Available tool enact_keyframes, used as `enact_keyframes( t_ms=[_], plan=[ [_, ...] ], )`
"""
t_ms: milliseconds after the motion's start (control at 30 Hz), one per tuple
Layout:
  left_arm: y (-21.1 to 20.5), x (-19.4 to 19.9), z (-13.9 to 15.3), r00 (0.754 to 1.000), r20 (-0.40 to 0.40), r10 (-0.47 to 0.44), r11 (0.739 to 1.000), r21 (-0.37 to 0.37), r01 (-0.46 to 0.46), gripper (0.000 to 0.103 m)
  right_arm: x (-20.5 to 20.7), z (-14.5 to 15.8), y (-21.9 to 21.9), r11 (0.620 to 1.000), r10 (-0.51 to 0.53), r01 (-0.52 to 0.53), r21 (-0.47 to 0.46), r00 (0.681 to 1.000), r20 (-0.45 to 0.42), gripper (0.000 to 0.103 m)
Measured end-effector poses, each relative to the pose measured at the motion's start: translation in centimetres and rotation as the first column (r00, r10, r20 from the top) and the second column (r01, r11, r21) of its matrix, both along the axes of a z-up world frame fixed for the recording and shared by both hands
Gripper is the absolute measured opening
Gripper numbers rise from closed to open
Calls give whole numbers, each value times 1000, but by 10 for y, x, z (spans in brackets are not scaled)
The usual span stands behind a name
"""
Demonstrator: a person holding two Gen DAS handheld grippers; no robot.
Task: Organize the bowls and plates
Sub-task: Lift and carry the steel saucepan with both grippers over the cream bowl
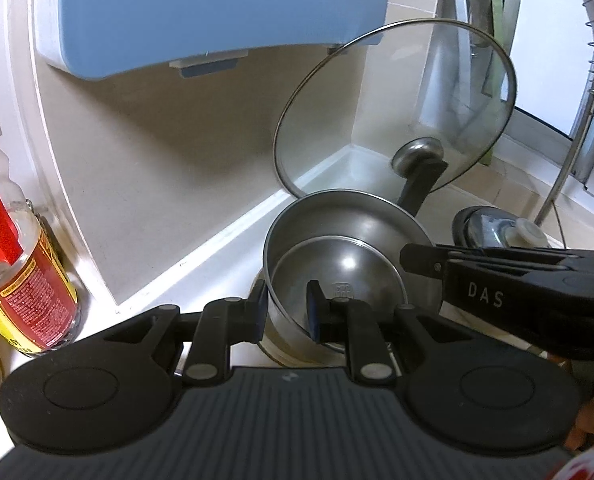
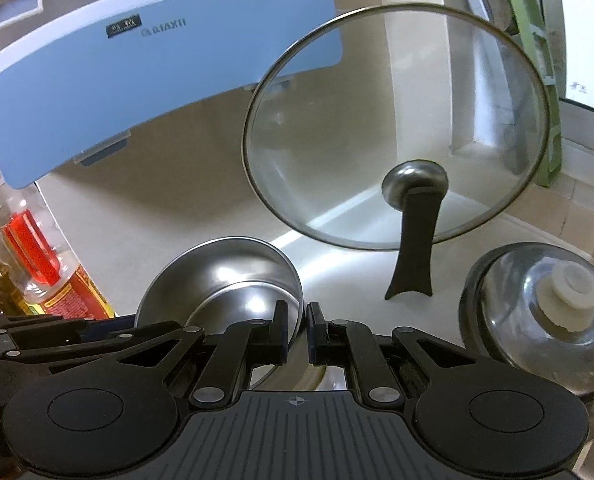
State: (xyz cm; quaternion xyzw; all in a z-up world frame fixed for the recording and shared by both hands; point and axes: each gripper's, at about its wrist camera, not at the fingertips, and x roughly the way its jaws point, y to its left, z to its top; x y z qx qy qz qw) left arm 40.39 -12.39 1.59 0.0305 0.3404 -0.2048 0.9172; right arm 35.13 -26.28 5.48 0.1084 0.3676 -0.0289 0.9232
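Both grippers, left and right, clamp the bowl rim, lower centre; step: carrying it; next needs a level set-down.

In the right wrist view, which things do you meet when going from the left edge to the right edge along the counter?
Oil bottle with red label → steel bowls → large glass lid's black handle → small glass lid with white knob.

Bright soft light w/ white glare on the steel bowl; edges bend round, far right side blurry
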Motion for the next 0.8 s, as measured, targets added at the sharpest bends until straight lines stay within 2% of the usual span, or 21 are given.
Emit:
enact_keyframes(
  t_ms=[667,800],
  plan=[
    [-3,17,-17,999,-47,8,1000,15,-7,17,16,-21,-4,1000,-1,1,9,999,-55,9],
    [-2,20,-19,998,-65,6,1000,2,-6,21,18,-24,-6,1000,-8,9,25,998,-63,9]
  ],
)
